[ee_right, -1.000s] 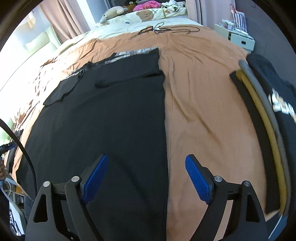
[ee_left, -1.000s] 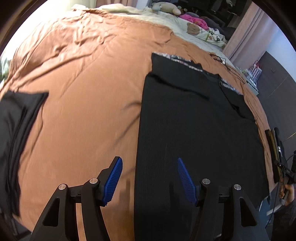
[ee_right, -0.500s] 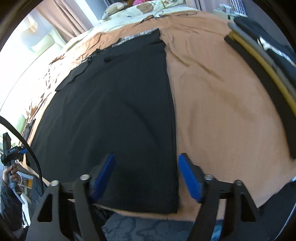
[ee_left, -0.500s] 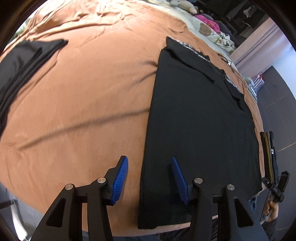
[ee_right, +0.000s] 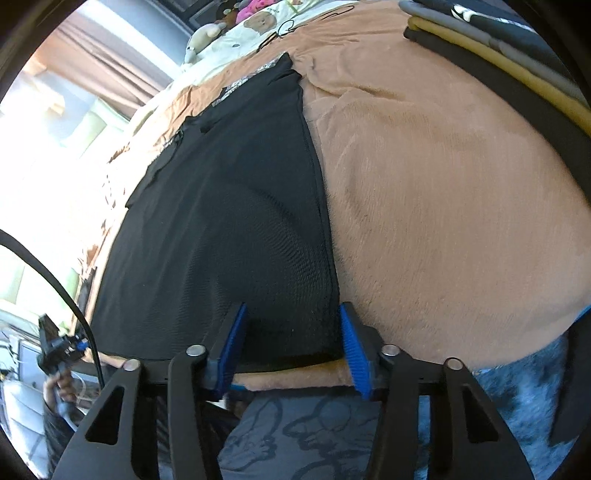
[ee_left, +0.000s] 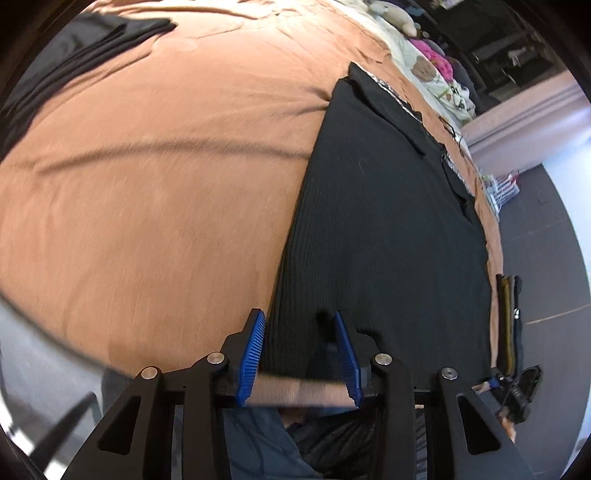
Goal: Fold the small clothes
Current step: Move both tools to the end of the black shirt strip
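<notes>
A black ribbed garment [ee_left: 388, 221] lies flat on the brown bed cover [ee_left: 147, 184], its hem at the near edge of the bed. My left gripper [ee_left: 299, 317] straddles the hem's left corner. Its jaws are closing with the cloth between them, and the blue pads stand apart from it. In the right wrist view the same garment [ee_right: 240, 221] fills the left half. My right gripper [ee_right: 292, 308] straddles the hem's right corner, jaws also closing, the cloth lying flat between the pads.
A stack of folded clothes [ee_right: 498, 55] lies far right on the bed cover [ee_right: 443, 203]. Dark clothes [ee_left: 74, 48] lie at the upper left in the left wrist view. Pillows and soft toys [ee_left: 399, 18] sit at the far end. The person's patterned trousers [ee_right: 314, 424] are just below the bed edge.
Both grippers have sunk toward the near edge of the bed and rolled. Their jaws have narrowed around the two hem corners of the black garment.
</notes>
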`<act>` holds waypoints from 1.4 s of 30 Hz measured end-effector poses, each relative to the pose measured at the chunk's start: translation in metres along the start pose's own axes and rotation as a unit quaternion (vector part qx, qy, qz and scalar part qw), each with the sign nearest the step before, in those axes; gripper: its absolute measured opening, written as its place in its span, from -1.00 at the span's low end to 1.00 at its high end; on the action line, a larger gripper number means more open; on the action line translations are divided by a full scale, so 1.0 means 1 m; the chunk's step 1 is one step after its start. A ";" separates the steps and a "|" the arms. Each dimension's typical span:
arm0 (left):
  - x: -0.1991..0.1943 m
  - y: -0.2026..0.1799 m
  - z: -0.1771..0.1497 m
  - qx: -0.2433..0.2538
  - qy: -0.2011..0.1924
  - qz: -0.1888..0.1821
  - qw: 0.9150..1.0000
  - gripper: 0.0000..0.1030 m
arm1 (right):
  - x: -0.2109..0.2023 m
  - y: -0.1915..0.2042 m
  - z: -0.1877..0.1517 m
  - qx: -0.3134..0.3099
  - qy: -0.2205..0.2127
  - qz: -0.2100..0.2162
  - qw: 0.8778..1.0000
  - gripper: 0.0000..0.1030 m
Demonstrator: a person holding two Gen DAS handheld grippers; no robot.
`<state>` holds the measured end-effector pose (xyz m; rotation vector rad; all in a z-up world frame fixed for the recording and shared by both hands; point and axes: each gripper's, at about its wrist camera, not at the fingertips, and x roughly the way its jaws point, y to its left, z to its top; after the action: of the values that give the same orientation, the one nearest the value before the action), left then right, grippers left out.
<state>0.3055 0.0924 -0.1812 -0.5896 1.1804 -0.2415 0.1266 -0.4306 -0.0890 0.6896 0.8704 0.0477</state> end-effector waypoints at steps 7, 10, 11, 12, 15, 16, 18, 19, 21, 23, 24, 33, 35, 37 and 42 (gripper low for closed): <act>-0.009 0.009 -0.014 -0.019 -0.019 -0.004 1.000 -0.72 | 0.004 -0.001 -0.007 -0.002 -0.010 -0.001 1.000 -0.88; -0.014 0.020 -0.014 -0.037 -0.028 -0.009 0.999 -0.86 | -0.002 0.002 -0.008 -0.010 -0.020 -0.007 1.000 -0.92; -0.018 0.021 -0.015 -0.036 -0.033 -0.013 0.999 -0.86 | -0.006 0.002 -0.008 -0.009 -0.026 -0.009 1.000 -0.93; -0.024 0.021 -0.017 -0.033 -0.039 -0.014 0.999 -0.86 | -0.011 0.000 -0.009 -0.008 -0.031 -0.011 0.999 -0.93; -0.031 0.023 -0.018 -0.030 -0.038 -0.025 0.999 -0.86 | -0.017 -0.001 -0.012 -0.013 -0.033 -0.013 0.999 -0.92; -0.032 0.023 -0.018 -0.028 -0.033 -0.025 0.999 -0.85 | -0.017 -0.001 -0.013 -0.014 -0.029 -0.013 0.999 -0.91; -0.034 0.022 -0.017 -0.022 -0.027 -0.029 0.999 -0.73 | -0.016 -0.002 -0.014 -0.010 -0.019 -0.004 1.000 -0.88; -0.033 0.021 -0.016 -0.019 -0.029 -0.034 0.999 -0.40 | -0.015 -0.002 -0.014 -0.009 -0.018 -0.004 1.000 -0.84; -0.035 0.019 -0.013 -0.017 -0.044 -0.033 0.998 0.24 | -0.013 -0.004 -0.013 -0.002 -0.019 0.001 1.000 -0.32; -0.035 0.021 -0.010 -0.027 -0.054 -0.035 0.998 0.42 | -0.012 -0.006 -0.013 0.004 -0.025 0.016 1.000 0.07; -0.033 0.023 -0.008 -0.034 -0.053 -0.041 0.997 0.42 | -0.012 -0.007 -0.013 0.007 -0.028 0.019 0.999 0.07; -0.011 0.032 0.003 -0.089 -0.026 -0.079 0.993 -0.04 | 0.005 -0.031 -0.013 0.073 -0.032 0.070 0.994 0.05; -0.005 0.032 0.000 -0.104 -0.009 -0.106 0.989 -0.17 | 0.011 -0.034 -0.012 0.085 -0.033 0.082 0.992 -0.04; -0.002 0.030 -0.001 -0.098 -0.012 -0.093 0.991 -0.22 | 0.017 -0.036 -0.012 0.093 -0.032 0.093 0.991 -0.11; 0.004 0.033 0.003 -0.109 -0.022 -0.104 0.988 -0.35 | 0.026 -0.039 -0.011 0.104 -0.040 0.085 0.990 -0.46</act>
<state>0.3060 0.1182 -0.2020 -0.9078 1.1098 -0.2769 0.1271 -0.4474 -0.1340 0.9549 0.7432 0.0821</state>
